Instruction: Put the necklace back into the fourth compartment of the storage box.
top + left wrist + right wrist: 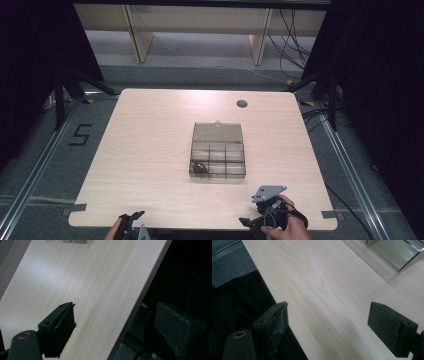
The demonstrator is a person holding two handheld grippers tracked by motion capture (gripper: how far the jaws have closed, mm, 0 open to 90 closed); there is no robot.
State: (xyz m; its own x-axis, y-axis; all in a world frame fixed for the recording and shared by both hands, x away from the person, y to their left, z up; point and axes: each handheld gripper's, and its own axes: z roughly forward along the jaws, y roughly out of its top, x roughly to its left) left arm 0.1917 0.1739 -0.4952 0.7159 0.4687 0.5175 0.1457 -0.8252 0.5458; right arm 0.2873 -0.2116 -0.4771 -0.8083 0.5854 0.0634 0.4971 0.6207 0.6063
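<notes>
A clear plastic compartment box [218, 159] lies open in the middle of the light wooden table [150, 150], its lid [218, 132] folded back. A small dark tangled item [201, 168] rests in its front left compartment. My left gripper [129, 222] hovers at the table's front edge, left of centre, open with nothing between its jaws [113, 322]. My right gripper [260, 217], held in a hand, sits at the front edge on the right, also open and empty [327, 320]. A corner of the box [398, 252] shows at the top right of the right gripper view.
A round dark cable hole [242, 104] sits near the table's far edge. Beyond the table are wooden furniture legs [137, 35] and loose cables [292, 45] on the grey floor. Black stand legs [62, 90] flank the table.
</notes>
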